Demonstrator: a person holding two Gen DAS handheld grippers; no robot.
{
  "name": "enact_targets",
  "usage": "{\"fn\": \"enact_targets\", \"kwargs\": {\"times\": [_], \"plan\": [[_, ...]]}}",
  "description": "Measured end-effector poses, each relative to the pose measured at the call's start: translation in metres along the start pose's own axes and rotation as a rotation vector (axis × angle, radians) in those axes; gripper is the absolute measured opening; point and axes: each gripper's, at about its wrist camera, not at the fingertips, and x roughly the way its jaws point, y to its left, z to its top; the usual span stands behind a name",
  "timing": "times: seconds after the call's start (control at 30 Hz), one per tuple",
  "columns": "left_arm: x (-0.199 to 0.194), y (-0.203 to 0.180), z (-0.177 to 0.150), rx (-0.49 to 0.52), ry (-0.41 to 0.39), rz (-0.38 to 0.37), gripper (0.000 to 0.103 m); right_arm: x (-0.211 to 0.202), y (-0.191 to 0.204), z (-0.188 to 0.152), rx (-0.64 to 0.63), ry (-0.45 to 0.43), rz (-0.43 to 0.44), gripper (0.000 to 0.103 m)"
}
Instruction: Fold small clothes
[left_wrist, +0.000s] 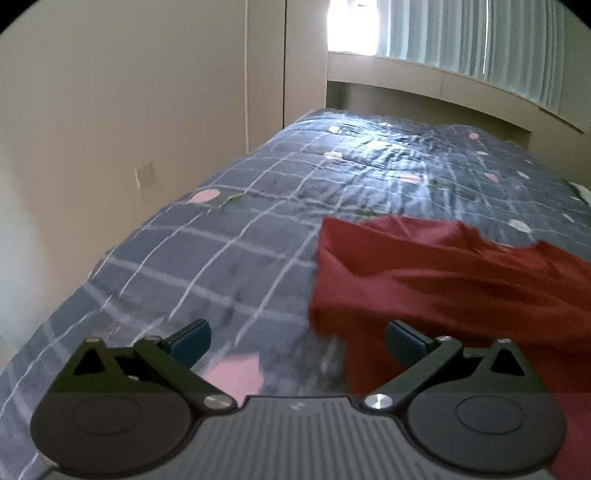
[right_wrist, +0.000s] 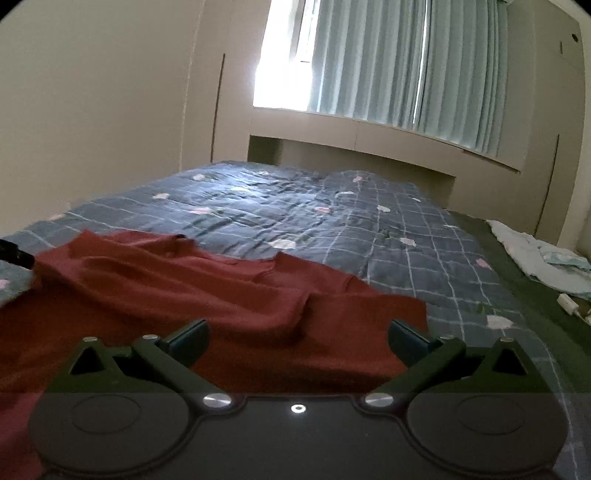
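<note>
Matt red cloth garment, soft checked quilt, matt black plastic tool

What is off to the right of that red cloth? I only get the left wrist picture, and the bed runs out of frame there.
Observer: In the right wrist view, a pale blue pile of laundry lies past the checked quilt, on a dark green sheet.
Operator: Is the other gripper holding the cloth?
Observer: No. The right gripper is open, low over the red garment, with nothing between its fingers.
Operator: How far right does the red reach?
Observer: It ends in a flat corner near that gripper's right finger, with quilt beyond it.
Operator: And mine?
Observer: The left gripper is open too.
</note>
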Motion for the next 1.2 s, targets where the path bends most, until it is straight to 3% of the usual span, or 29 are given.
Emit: {"fn": "enact_targets", "kwargs": {"times": [0.3, 0.57, 0.93, 1.2], "plan": [[-0.1, 0.0, -0.037, -0.026, -0.005, -0.077, 0.103, -0.1, 0.026, -0.018, 0.058, -0.055, 0.053, 0.102], [-0.162, -0.001, -0.068, 0.001, -0.043, -0.129, 0.103, -0.16, 0.048, -0.039, 0.064, -0.072, 0.051, 0.102], [-0.204, 0.0, -0.105, 0.054, -0.054, -0.156, 0.103, -0.211, 0.066, -0.068, 0.085, -0.021, 0.065, 0.102], [-0.207, 0.002, -0.142, 0.11, 0.008, -0.154, 0.103, -0.218, 0.086, -0.088, 0.084, 0.082, 0.088, 0.102]]}}
